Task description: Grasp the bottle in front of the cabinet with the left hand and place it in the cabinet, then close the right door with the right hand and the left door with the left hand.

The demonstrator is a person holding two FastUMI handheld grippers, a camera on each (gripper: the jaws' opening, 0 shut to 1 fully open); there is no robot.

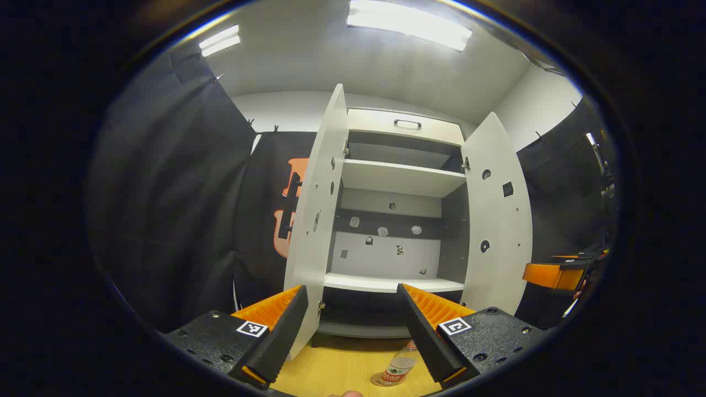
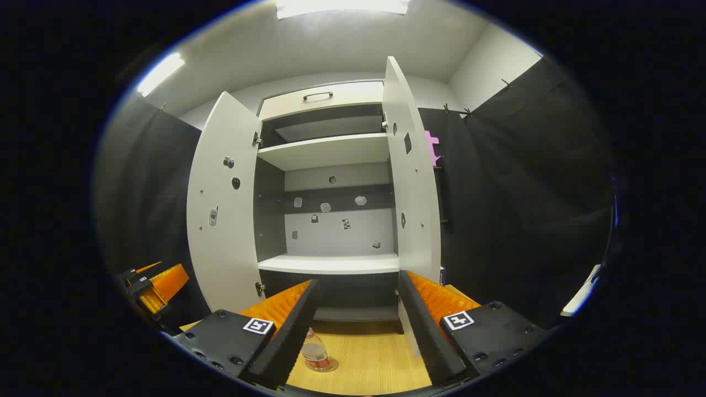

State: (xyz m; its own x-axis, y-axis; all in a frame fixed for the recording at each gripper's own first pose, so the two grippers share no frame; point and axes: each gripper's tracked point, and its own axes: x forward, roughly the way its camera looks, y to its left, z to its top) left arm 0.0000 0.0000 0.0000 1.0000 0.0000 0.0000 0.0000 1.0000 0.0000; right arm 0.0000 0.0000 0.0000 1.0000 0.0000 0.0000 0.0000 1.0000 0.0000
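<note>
Wooden floor (image 2: 375,358) holds bottle (image 2: 315,353) before open cabinet (image 2: 331,263).

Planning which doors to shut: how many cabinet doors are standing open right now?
2. The left door is swung open at the cabinet's left side; the right door is open at its right side.

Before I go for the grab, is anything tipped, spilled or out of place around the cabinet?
Nothing stands out. The bottle stands upright on the wooden floor in front of the cabinet, no spill around it. Both doors hang open, shelves look bare, and both tools are open.
</note>
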